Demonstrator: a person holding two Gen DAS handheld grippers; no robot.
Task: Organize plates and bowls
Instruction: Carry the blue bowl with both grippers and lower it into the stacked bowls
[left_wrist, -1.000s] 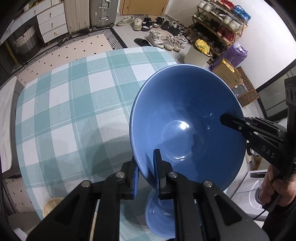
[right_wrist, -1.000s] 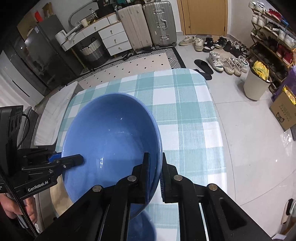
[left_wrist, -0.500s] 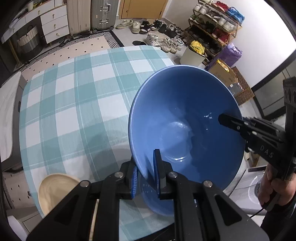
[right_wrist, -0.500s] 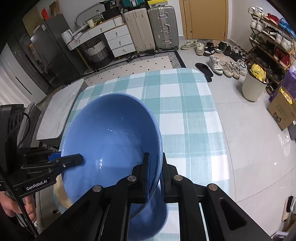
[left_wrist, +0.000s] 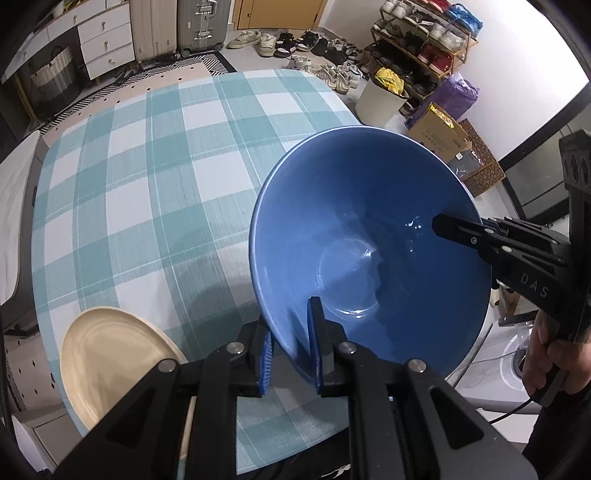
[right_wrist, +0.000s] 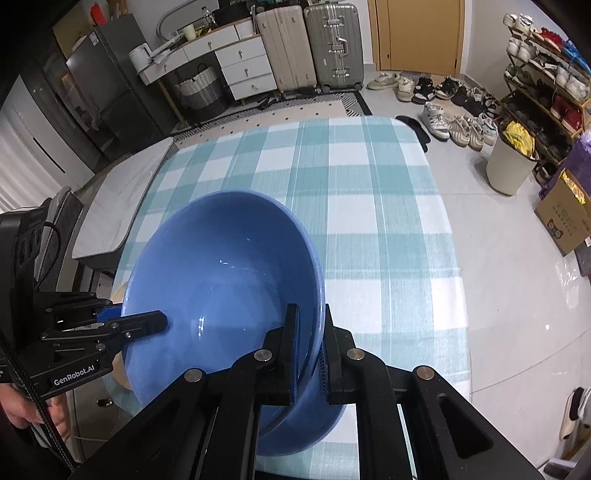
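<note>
Evidently the step in hand is carrying the large blue bowl (left_wrist: 369, 240) to wherever it belongs, with both claws sharing the load above the checked tabletop (left_wrist: 147, 166). The left claw (left_wrist: 290, 354) is closed down onto the bowl's near rim, one pad inside the wall and one outside; the right claw (right_wrist: 308, 350) pinches the opposite rim the same way, so the bowl hangs tilted between them, clear of the cloth. Under it, the right wrist view shows a second blue bowl (right_wrist: 314, 432) sitting near the tabletop's front edge, partly hidden by the held one; whether the two touch cannot be told. A sensible next move, judged from this, would be to level the big bowl and lower it onto a chosen spot, perhaps nested with that lower bowl, then ease both grips apart only once it rests steadily, since a rim pinch on glazed ware may slip. The left wrist view gives what the other barely does: a cream plate (left_wrist: 110, 362) at the tabletop's near left corner, plainly visible, while in the right wrist view only a pale sliver shows behind the bowl. The left wrist view, in turn, does not show the lower bowl.
</note>
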